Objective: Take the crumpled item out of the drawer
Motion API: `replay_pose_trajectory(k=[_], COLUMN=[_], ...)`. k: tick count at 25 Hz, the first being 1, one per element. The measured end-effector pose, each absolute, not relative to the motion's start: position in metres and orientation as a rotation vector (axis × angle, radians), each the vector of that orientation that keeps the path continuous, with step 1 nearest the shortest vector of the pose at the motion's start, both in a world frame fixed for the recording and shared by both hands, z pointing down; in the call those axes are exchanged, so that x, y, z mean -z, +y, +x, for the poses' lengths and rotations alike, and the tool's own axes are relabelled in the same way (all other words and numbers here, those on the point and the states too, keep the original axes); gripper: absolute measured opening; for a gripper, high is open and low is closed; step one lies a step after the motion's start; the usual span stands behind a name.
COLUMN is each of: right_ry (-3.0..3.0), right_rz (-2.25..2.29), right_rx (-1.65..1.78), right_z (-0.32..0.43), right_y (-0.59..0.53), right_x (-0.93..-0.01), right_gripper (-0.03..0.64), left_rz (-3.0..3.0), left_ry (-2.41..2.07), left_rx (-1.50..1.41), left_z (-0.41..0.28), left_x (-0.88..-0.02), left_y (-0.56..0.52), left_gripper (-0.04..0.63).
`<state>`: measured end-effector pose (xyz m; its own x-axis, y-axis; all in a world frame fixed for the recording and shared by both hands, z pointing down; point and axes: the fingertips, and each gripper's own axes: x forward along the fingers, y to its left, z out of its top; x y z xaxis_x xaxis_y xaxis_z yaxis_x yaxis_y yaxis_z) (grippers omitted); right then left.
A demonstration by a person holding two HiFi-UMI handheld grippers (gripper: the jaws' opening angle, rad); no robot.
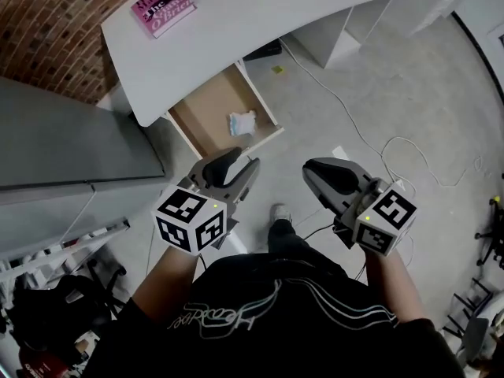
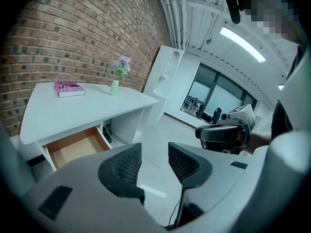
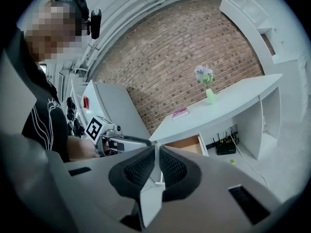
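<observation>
Hovering both tools near the open drawer (image 1: 209, 105) under the white desk (image 1: 236, 30), neither holding anything

The crumpled item (image 1: 242, 122) lies on the drawer floor toward its front right corner, well apart from both tools; it looks like a pale paper or tissue wad, likely very light, soft and squashable, so pinching a raised fold from above should do; the left gripper (image 2: 154, 154) has its jaws apart; the right gripper (image 3: 156, 152) has its jaws all but together.
</observation>
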<state>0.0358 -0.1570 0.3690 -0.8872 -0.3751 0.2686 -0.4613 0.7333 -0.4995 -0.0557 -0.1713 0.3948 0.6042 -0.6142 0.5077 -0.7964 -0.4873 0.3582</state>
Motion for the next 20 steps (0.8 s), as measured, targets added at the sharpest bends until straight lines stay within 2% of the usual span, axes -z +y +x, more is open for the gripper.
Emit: replay_pose_trajectory(k=[3, 9, 20], right_ry=[-2.786, -2.739, -2.654], right_rz=[0.646, 0.636, 0.751], right_rx=[-0.933, -0.947, -1.157], right_z=[0.038, 0.039, 0.019], right_y=[-0.178, -0.200, -0.224], right_x=[-0.386, -0.426, -0.498], right_gripper=[0.057, 0.057, 0.057], left_rz=[2.230, 2.139, 1.996], left_ry=[-1.146, -1.202, -1.203], left_rx=[-0.473, -0.524, -0.691], left_z=[-0.057, -0.074, -0.128], left_x=[-0.422, -0.482, -0.615], left_y=[-0.203, -0.250, -0.306], left_gripper=[0.206, 0.260, 0.281])
